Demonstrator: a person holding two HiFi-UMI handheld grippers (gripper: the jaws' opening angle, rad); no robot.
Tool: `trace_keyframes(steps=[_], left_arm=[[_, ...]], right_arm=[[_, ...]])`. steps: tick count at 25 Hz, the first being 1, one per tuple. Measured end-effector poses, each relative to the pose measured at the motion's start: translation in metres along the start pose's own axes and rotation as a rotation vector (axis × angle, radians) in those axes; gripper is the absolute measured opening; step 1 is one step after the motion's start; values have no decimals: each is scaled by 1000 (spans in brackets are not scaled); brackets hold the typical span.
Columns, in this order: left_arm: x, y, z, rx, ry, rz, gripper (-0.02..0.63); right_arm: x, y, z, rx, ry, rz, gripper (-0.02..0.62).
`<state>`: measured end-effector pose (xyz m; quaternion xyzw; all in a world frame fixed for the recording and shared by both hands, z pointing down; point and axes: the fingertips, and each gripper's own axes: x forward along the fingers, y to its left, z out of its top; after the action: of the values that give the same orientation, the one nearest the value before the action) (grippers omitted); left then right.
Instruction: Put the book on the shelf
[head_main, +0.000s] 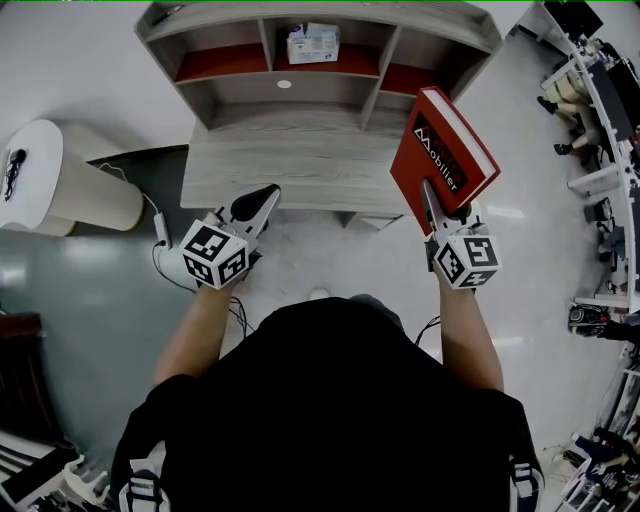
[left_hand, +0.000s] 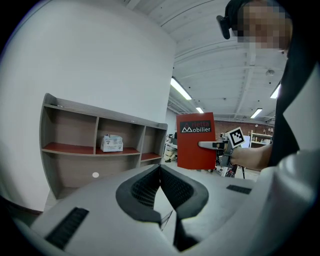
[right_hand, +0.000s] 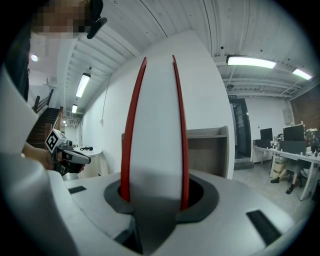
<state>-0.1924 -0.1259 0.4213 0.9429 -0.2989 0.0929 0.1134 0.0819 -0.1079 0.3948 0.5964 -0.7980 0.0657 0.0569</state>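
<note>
— Grey wood fills our view ahead: a shelf (head_main: 320, 15) with red boards stands on a matching surface (head_main: 290, 165), with pale glossy floor (head_main: 90, 60) around it. How do our claws stand?

— Our right claw (head_main: 440, 205) is clamped on the book (head_main: 445, 150). The jaws are narrow and press both red covers near its lower edge, with the white page block between them. Our left claw (head_main: 264, 196) is closed tip to tip and holds nothing. It hangs by the front edge of the surface.

— And where is the book?

— We hold it in the air, upright and a little tilted, at the right end of the shelf. It is on no board yet. From the left gripper view it sits apart from the shelf, with its printed cover facing our left claw.

— What room do we have?

— The middle compartment holds a white pack (head_main: 313, 43). The bays either side show open red board, and the wide bay below is open too. A round table (head_main: 40, 175) stands well off to the left.

— What about textures?

— The book is flat, hard and square-cornered. The shelf is matte with a visible grain and straight edges. Our left claw's pads (left_hand: 142, 189) are dark and ribbed.
</note>
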Motion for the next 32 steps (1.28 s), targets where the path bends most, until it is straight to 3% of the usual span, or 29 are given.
trace_keyframes(steps=[12, 32], left_arm=[[27, 29, 12, -14, 19, -13, 18], [52, 33, 7, -8, 20, 19, 18]], right_arm=[[36, -15, 10, 10, 11, 0, 166], [61, -40, -1, 25, -1, 33, 166]])
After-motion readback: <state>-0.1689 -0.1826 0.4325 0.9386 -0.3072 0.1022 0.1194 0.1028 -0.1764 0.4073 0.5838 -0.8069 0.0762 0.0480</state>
